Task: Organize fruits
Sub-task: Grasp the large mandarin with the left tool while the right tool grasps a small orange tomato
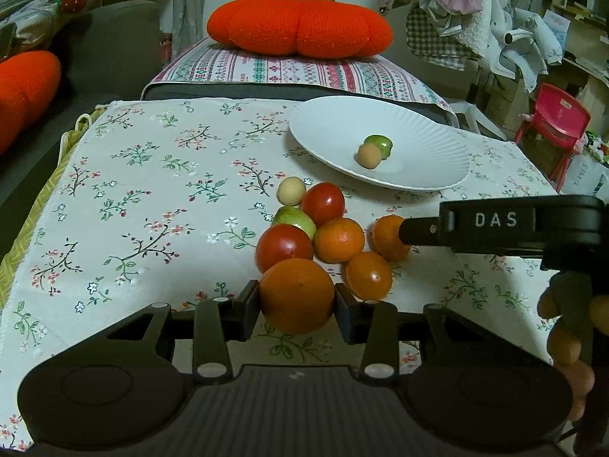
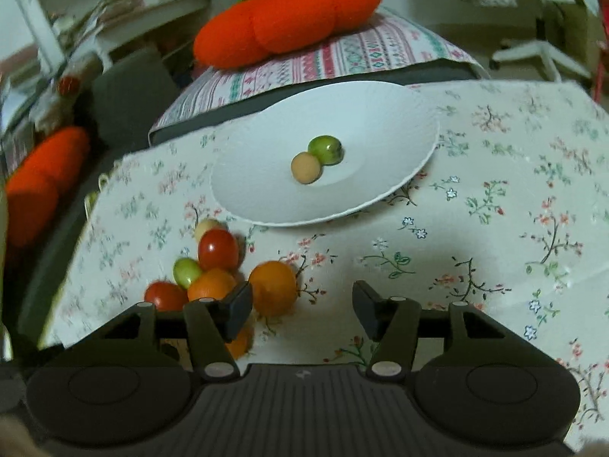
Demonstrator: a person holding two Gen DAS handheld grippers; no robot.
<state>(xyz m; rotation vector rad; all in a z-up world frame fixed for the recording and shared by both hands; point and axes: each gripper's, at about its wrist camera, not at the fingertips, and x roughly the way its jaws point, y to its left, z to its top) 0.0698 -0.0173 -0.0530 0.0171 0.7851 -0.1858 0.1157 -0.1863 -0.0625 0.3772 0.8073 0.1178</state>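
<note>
Two small fruits (image 2: 316,158) are already laid on the white plate (image 2: 399,122), an orange (image 1: 297,295) is pinched by the left gripper (image 1: 297,304), the right gripper (image 2: 302,306) is held spread and empty, and the heap (image 1: 323,224) is left on the cloth.

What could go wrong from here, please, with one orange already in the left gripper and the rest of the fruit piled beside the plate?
The left gripper pinches a round orange; it could slip out on the way to the plate. The right gripper stands open beside the pile, its finger against another orange; a nudge could scatter the fruit. The green fruit and tan ball on the plate could roll if bumped.
</note>
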